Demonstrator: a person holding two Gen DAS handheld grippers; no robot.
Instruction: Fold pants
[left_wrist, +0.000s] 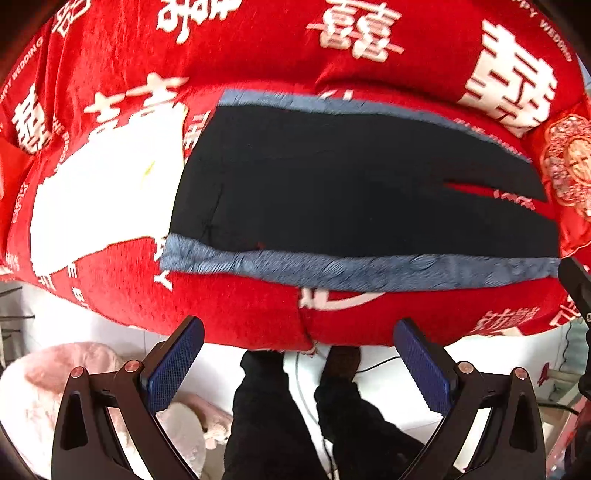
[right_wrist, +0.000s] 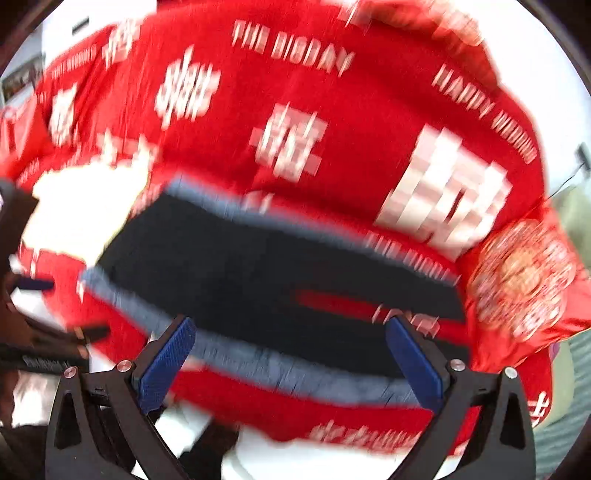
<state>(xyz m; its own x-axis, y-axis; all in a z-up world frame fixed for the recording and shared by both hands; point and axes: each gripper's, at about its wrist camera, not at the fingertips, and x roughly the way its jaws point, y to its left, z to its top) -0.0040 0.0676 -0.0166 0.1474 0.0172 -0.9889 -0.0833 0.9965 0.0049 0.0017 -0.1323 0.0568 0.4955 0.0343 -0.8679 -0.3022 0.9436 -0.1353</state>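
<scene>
red bedding printed with white characters and the words "happy wedding" covered the surface in front of me, and below its near edge i could see pale floor and a person's dark-trousered legs standing there. the pants lay flat across that bedding, dark navy with a grey-blue stripe along the near side and another along the far side, the two legs parting in a narrow slit towards the right, where red cloth showed through. a white piece of cloth lay just beside the pants on the left, touching or nearly touching their end; i could not tell which. a pink fluffy thing sat on the floor at lower left. my left gripper hung in front of the bedding's near edge, short of the pants, its blue-padded fingers spread wide with nothing between them. my right gripper was also spread wide and held nothing; its view was badly smeared, but the fingers framed the near striped edge of the pants, and i could not tell whether they touched the cloth. a round patterned red cushion sat at the right end.
</scene>
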